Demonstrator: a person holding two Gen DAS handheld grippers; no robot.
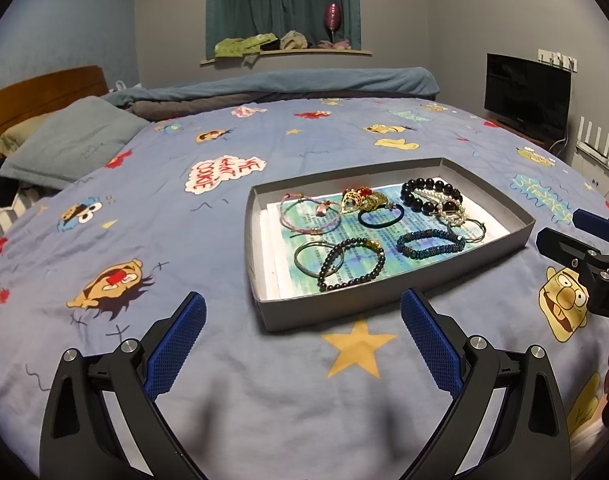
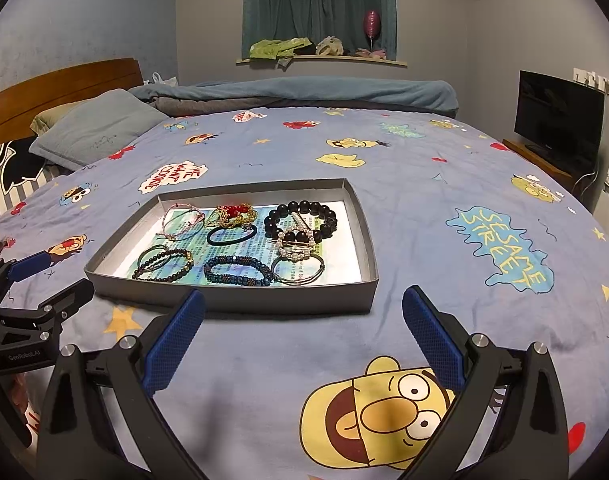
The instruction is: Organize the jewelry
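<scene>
A shallow grey box [image 1: 368,300] [image 2: 232,298] lies on the bed, lined with printed paper and holding several bracelets and hair ties. Among them are a big black bead bracelet [image 1: 418,194] [image 2: 304,210], a blue beaded bracelet [image 1: 428,242] [image 2: 236,270], a dark bead bracelet [image 1: 352,268] [image 2: 164,264], a black hair tie [image 1: 380,214] [image 2: 230,236], a pink cord bracelet [image 1: 310,216] [image 2: 182,222] and a gold and red piece [image 1: 362,198] [image 2: 232,214]. My left gripper [image 1: 302,308] stands open just short of the box's near left corner. My right gripper [image 2: 304,300] is open before its near wall. Both hold nothing.
The bed carries a blue cartoon-print cover [image 1: 164,240] [image 2: 464,240]. Pillows [image 1: 68,144] [image 2: 96,128] and a wooden headboard [image 2: 60,88] are at the far left, a rolled blanket [image 1: 284,88] at the back. A dark television [image 1: 526,92] [image 2: 556,116] stands to the right.
</scene>
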